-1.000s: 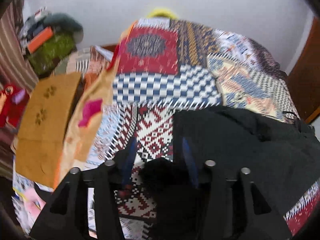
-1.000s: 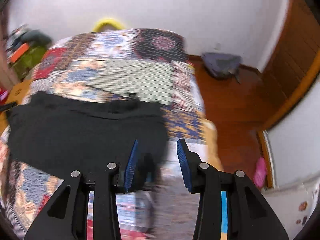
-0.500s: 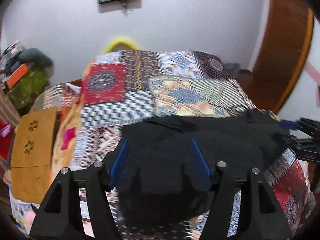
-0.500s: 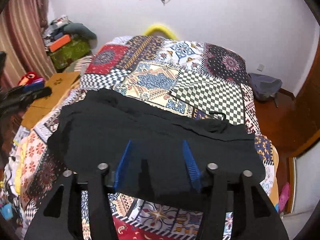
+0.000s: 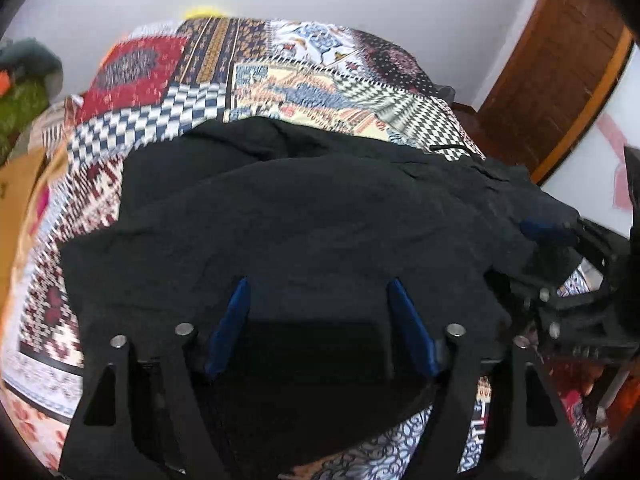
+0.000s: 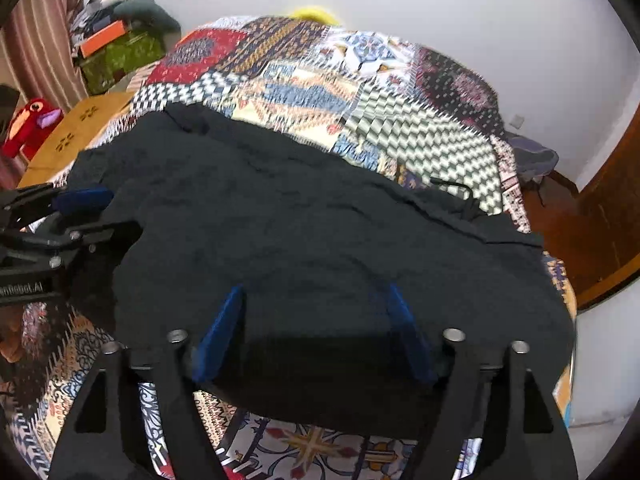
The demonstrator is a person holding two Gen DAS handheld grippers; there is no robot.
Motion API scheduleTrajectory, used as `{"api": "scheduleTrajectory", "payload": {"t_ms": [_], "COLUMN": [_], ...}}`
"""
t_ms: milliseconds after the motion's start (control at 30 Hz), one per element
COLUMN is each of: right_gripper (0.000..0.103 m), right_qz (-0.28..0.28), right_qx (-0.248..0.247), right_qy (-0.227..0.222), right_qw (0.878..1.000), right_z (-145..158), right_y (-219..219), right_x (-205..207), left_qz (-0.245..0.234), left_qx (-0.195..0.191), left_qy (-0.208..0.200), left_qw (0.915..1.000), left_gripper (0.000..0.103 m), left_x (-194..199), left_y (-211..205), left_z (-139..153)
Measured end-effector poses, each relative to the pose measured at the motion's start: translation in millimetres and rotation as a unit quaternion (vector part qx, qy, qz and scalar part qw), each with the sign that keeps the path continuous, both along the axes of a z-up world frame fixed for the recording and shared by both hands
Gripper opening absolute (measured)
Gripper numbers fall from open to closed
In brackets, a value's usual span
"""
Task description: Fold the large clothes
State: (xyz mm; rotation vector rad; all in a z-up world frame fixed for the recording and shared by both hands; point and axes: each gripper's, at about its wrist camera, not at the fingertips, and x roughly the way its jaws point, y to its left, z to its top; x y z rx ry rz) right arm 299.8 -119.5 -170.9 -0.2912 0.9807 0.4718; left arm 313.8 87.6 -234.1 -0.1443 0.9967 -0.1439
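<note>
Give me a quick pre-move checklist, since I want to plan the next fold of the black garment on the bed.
1. Left gripper free of cloth: ok, its jaws are opening, spread over the black garment, pads not pressing.
2. Right gripper free of cloth: ok, jaws also opening above the fabric.
3. Garment fully on the patchwork bedspread: ok, bedspread shows beyond every edge in view.
4. Garment flat: not ok, wrinkles and a bunched far edge remain.
5. Black cord at the far right corner tucked in: not ok, it lies out on the bedspread.
6. Near hem aligned: cannot tell, the grippers hide it.
</note>
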Motion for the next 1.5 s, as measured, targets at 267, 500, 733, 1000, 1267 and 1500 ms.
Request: {"api": "scheduleTrajectory", "payload": {"t_ms": [267,500,733,1000,1267,1500], "right_gripper": [0.083,0.083,0.083,0.083,0.083,0.083], "right_qz": [-0.001,-0.022,-0.045,-0.029,-0.007,-0.001], "right_qx": [0.001,0.045,0.093,0.075,0.026,0.028], "right_qy": [0.009,0.029,0.021,-0.029,-0.025,-0.017], "right_qw": [1.0,0.998,0.994,0.996,0.999,0.999], "right_z": [0,15,41,57,37,30], "right_y": [0,-8,-14,-4,14,14], "right_x": [0,-3,-12,-32,-32,-26], "left_qz": [0.01,0.104,0.19,0.222,0.203,0.225], "left_qx": [0.032,0.019,-0.052,-0.189,-0.342,-0.386], "left_qy": [-0.014,-0.056,-0.075,-0.002,0.031,0.016], "left_qw": [0.9993,0.9928,0.9776,0.9567,0.9169,0.8943], "left_gripper": [0.083,0.083,0.083,0.083,0.083,0.088], "left_x": [-2,-41,-88,-120,-115,-89], "left_y": [1,41,100,137,127,123], "left_z": [-3,29,46,4,-36,-51]}}
